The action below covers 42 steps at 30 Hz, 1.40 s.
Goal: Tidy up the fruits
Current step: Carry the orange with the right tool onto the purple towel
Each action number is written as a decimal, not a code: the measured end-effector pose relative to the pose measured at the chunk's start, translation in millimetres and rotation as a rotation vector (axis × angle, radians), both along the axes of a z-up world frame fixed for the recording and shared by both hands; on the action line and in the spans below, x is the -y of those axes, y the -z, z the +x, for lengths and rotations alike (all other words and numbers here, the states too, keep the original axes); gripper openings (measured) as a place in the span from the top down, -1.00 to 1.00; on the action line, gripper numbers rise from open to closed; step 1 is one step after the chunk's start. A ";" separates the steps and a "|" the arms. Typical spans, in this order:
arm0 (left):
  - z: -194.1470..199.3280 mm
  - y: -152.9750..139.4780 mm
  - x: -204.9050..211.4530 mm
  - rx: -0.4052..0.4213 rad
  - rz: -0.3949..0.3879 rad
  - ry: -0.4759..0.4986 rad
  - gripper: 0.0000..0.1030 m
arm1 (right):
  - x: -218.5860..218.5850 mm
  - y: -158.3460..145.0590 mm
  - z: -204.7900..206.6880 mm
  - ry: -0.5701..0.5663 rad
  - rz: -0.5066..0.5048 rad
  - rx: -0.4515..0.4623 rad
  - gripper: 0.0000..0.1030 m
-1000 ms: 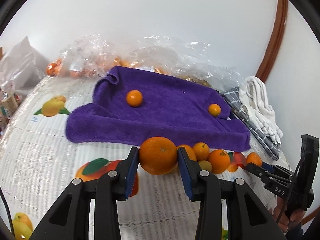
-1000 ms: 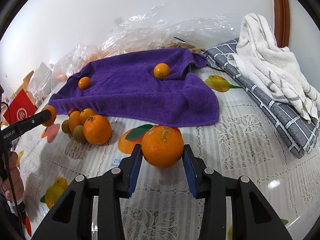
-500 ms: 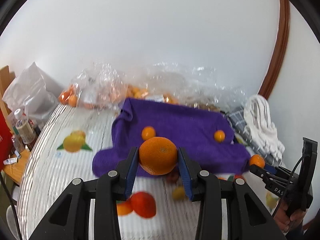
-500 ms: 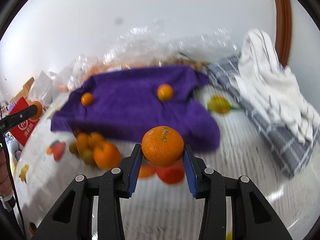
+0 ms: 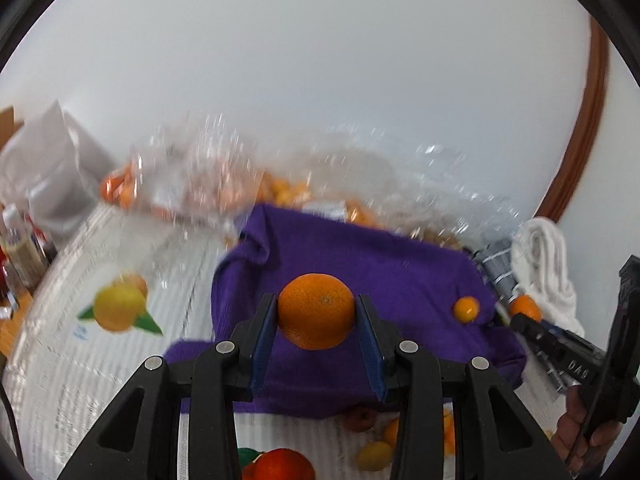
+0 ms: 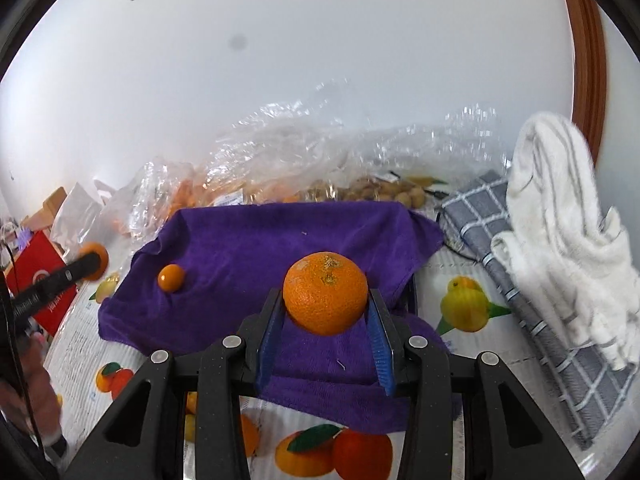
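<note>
My left gripper (image 5: 316, 309) is shut on a large orange (image 5: 316, 320) and holds it in the air above the near part of the purple towel (image 5: 384, 268). My right gripper (image 6: 325, 301) is shut on a second large orange (image 6: 326, 288), also above the purple towel (image 6: 256, 248). One small orange (image 5: 466, 309) lies on the towel's right side, and another small orange (image 6: 171, 277) lies on its left. Several loose small fruits (image 5: 374, 454) sit on the tablecloth in front of the towel. In each view the other gripper shows at the edge, held by a hand.
Clear plastic bags of fruit (image 6: 280, 164) are piled against the wall behind the towel. A grey checked cloth (image 6: 560, 344) with a white towel (image 6: 560, 216) on it lies at the right. A red box (image 6: 38, 280) and bottles (image 5: 20, 240) stand at the left.
Both grippers have lifted their oranges off the tablecloth and moved forward over the purple towel. The loose fruit pile now lies low in the views, behind the fingers.
</note>
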State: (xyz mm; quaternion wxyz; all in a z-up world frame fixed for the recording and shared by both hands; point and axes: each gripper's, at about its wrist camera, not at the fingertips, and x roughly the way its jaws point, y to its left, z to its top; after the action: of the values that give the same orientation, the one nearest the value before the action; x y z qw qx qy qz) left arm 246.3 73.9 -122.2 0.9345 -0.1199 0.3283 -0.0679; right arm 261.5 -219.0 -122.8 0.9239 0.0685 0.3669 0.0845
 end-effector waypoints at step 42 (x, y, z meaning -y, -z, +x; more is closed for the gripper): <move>14.6 27.2 2.2 -0.077 0.020 -0.012 0.27 | 2.2 42.8 16.1 0.021 -0.081 -0.086 0.21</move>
State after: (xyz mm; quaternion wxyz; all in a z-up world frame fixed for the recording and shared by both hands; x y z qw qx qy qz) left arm 260.9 71.7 -149.4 0.9226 -0.1150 0.3641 -0.0545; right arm 277.6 -221.2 -165.5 0.9102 0.0383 0.4085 0.0568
